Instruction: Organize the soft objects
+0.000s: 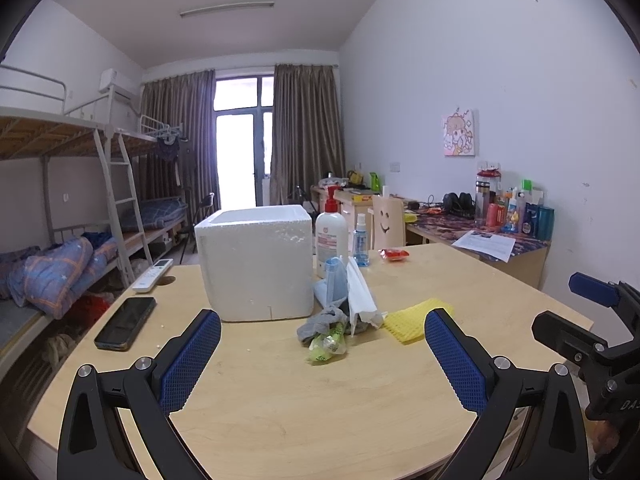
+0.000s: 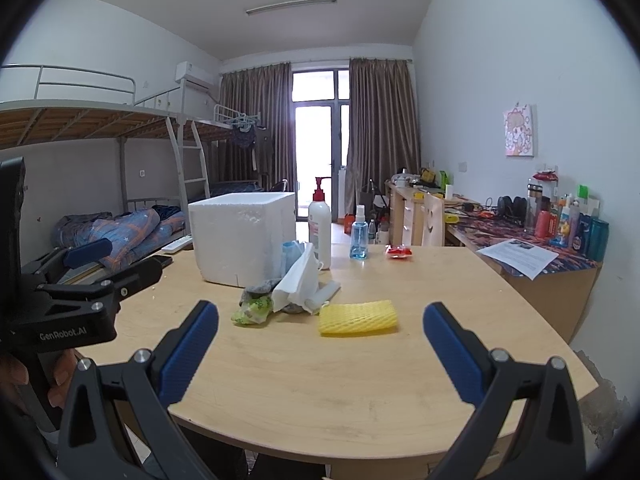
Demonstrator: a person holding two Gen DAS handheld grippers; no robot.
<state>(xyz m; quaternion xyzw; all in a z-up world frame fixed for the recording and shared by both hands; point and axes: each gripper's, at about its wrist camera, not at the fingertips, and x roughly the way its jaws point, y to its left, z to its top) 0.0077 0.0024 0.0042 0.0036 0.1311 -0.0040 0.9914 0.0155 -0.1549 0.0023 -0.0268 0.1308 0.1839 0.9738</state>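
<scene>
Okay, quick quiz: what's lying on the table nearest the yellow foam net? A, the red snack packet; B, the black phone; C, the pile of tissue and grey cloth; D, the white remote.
C: the pile of tissue and grey cloth sits right beside the yellow foam net, at its left end.

Both cams sit low at the near edge of the wooden table [image 1: 280,400], looking across it toward the window. Landmark: the white foam box [image 1: 256,262]. The left wrist view faces it nearly head-on and fairly close, box just left of centre. The right wrist view sits further right of the box [image 2: 242,236] and a touch further back, so the box lands left of centre. They share the box, the soft pile beside it, the yellow foam net [image 2: 358,317], the bottles behind and the room's far end. Each view catches the other rig at its edge.
</scene>
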